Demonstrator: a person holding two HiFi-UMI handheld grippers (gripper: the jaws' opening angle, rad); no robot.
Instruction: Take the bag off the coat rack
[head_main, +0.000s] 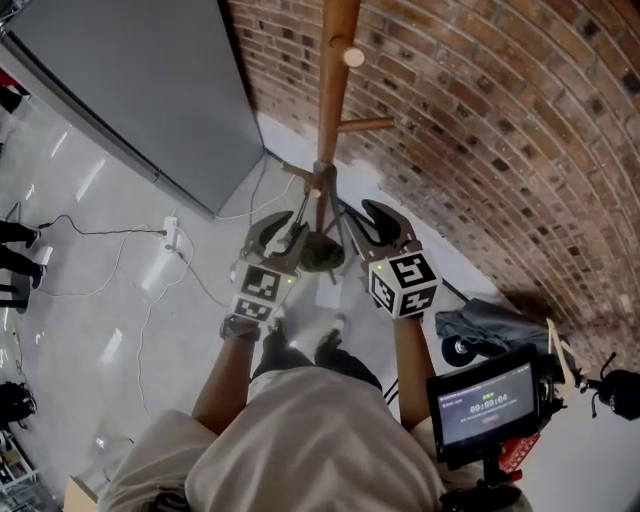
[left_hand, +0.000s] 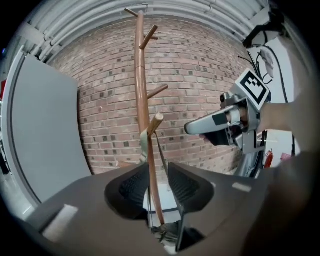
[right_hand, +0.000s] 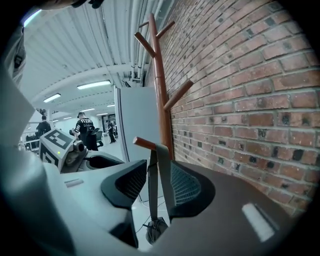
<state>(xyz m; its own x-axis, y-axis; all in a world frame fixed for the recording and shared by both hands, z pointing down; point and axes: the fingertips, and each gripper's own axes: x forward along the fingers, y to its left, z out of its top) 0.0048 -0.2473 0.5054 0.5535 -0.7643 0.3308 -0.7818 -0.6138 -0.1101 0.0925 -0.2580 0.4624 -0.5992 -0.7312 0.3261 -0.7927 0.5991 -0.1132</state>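
Left gripper (left_hand: 156, 176): your jaws apart, rack pole (left_hand: 141, 90) between, nothing held.
Right gripper (right_hand: 159, 175): your jaws apart around strap (right_hand: 152, 192), no grip.
Bag (right_hand: 156, 231): hangs on strap from low peg (right_hand: 145, 143).

The floor (head_main: 100, 190) is pale and glossy. A wooden coat rack (head_main: 333, 90) stands on it, close against the brick wall (head_main: 500, 130), and a grey panel (head_main: 140, 80) stands beside it to the left. A white power strip (head_main: 170, 235) lies on the floor with thin cables (head_main: 100, 232) trailing from it. The rack's low peg (right_hand: 145, 144) carries a grey strap (right_hand: 153, 185), from which a dark bag (right_hand: 156, 230) hangs low. Whether the bag touches the floor cannot be determined.
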